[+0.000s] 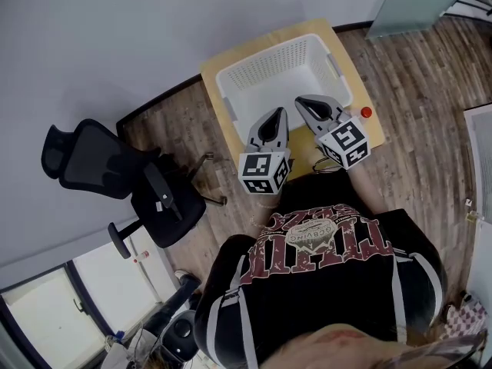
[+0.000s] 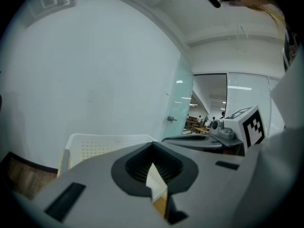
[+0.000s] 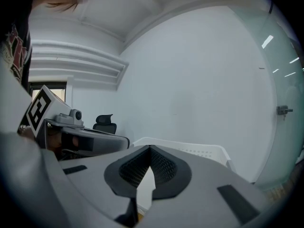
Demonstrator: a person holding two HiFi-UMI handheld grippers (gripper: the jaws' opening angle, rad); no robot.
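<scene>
In the head view, the left gripper (image 1: 279, 113) and the right gripper (image 1: 300, 99) are held side by side over the near edge of a white basket (image 1: 269, 56), both pointing into it. The basket stands on a small wooden bench (image 1: 211, 75) against the wall. A small red object (image 1: 366, 113) lies on the bench just beside the basket's right wall, near the right gripper. A black office chair (image 1: 115, 175) stands on the wooden floor (image 1: 430, 91), well apart to the left.

In the left gripper view, the left gripper (image 2: 153, 146) has its jaws together at the tips and holds nothing. A narrow slit behind the tips shows only a strip of the white basket (image 2: 95, 148) and the bench's wood. The right gripper (image 2: 190, 137) lies just beside it at the right, its marker cube (image 2: 247, 125) turned to the camera. A glass door (image 2: 183, 103) stands beyond.

In the right gripper view, the right gripper (image 3: 150, 147) is likewise closed tip to tip, with nothing between its ribbed pads. The basket's rim (image 3: 190, 148) shows just past it. The left gripper (image 3: 88, 139) lies alongside at the left, and the office chair (image 3: 105, 122) stands by the far wall.
</scene>
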